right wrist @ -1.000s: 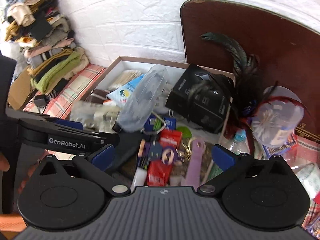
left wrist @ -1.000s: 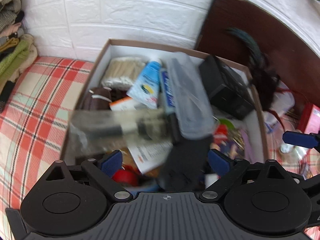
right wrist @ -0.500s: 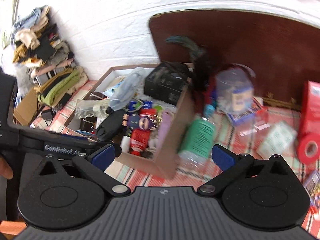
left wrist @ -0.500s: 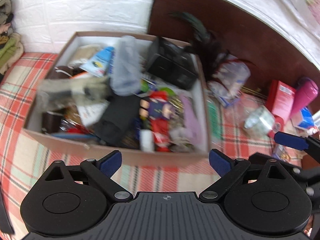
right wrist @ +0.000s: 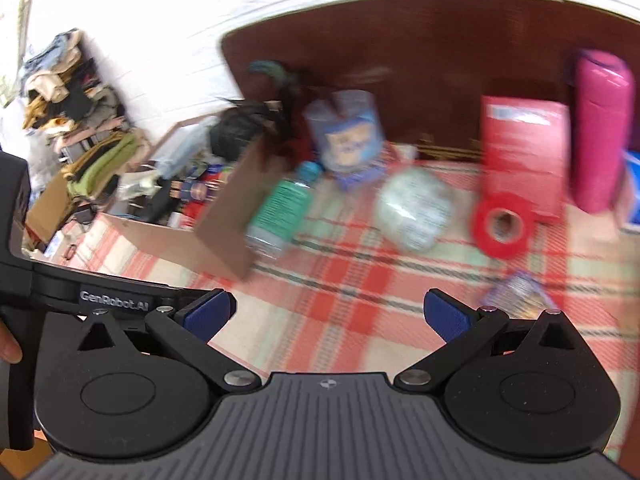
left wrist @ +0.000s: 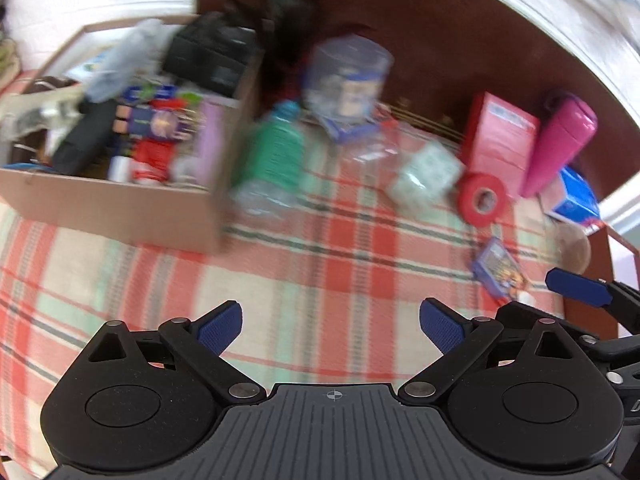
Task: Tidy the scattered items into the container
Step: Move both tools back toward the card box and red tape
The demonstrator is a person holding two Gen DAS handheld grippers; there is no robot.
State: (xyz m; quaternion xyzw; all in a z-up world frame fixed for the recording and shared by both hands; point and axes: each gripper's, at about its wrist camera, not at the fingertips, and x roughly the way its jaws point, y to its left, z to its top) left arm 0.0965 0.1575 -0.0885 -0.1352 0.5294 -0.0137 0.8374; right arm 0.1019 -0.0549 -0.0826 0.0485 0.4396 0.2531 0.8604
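A brown cardboard box (left wrist: 120, 210) (right wrist: 224, 236), crammed with several items, stands at the left on a plaid cloth. Loose items lie to its right: a green-labelled bottle (left wrist: 274, 160) (right wrist: 282, 210), a clear tub (left wrist: 348, 76) (right wrist: 346, 130), a pale crumpled packet (left wrist: 424, 172) (right wrist: 414, 204), a red tape roll (left wrist: 482, 200) (right wrist: 502, 224), a red carton (left wrist: 500, 136) (right wrist: 522, 152), a pink cylinder (left wrist: 560, 140) (right wrist: 600, 128) and a small blue card pack (left wrist: 498, 264) (right wrist: 520, 290). My left gripper (left wrist: 330, 326) and right gripper (right wrist: 328, 316) both hang open and empty over bare cloth.
A dark wooden headboard (left wrist: 440, 40) (right wrist: 420, 64) and a white wall stand behind. Folded clothes (right wrist: 76, 120) pile up at far left. A blue box (left wrist: 576, 196) sits by the right edge. The right gripper's finger (left wrist: 578, 286) shows in the left wrist view.
Both grippers have pulled back from over the box and swung right, so the loose items on the cloth now fill the views. Both stay open and empty.
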